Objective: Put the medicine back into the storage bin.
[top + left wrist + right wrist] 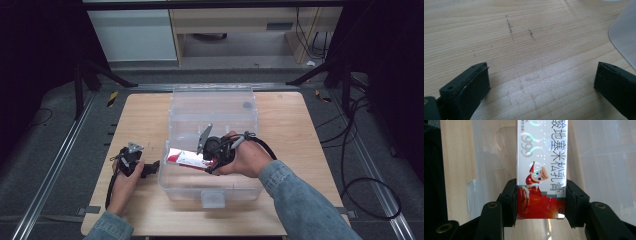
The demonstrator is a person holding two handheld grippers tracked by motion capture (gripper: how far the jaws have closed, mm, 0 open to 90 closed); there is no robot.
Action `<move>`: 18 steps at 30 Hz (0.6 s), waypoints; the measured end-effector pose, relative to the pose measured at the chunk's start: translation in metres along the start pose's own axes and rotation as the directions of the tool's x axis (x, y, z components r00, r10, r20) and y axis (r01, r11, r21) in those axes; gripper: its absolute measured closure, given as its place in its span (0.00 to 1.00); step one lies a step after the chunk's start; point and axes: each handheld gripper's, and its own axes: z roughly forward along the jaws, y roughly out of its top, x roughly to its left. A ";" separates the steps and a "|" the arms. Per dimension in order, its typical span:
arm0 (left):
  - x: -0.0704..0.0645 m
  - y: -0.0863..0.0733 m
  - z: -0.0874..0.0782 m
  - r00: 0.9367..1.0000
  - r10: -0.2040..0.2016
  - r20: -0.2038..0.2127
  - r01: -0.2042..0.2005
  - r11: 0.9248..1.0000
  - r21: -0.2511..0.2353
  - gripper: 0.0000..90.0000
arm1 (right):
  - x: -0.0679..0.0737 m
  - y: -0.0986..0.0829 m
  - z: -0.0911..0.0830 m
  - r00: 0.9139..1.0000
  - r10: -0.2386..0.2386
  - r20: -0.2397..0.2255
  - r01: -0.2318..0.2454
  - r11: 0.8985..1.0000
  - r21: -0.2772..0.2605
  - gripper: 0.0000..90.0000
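Right gripper view: a slim red-and-silver ointment carton (541, 170) is clamped across its short end between the jaws of the right gripper (541, 202), its glossy, holographic face stretching ahead of the jaws over the clear plastic storage bin (604, 157). Placement is judged half done: the carton is carried inside the bin's rim but not yet released. High view: the left gripper (150, 169) is held just left of the bin, jaws wide apart with nothing between them, above the pale wood-grain table (135, 115).
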 end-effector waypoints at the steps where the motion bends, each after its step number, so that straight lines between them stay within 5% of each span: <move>1: 0.000 0.000 0.000 1.000 0.000 0.000 0.000 1.000 0.000 0.00 | 0.000 0.001 0.003 1.000 -0.007 -0.003 0.007 1.000 0.005 0.57; 18: 0.000 0.000 0.000 1.000 0.001 0.002 -0.001 1.000 0.000 0.00 | 0.000 0.003 0.042 0.995 -0.040 -0.087 0.045 0.997 0.058 0.57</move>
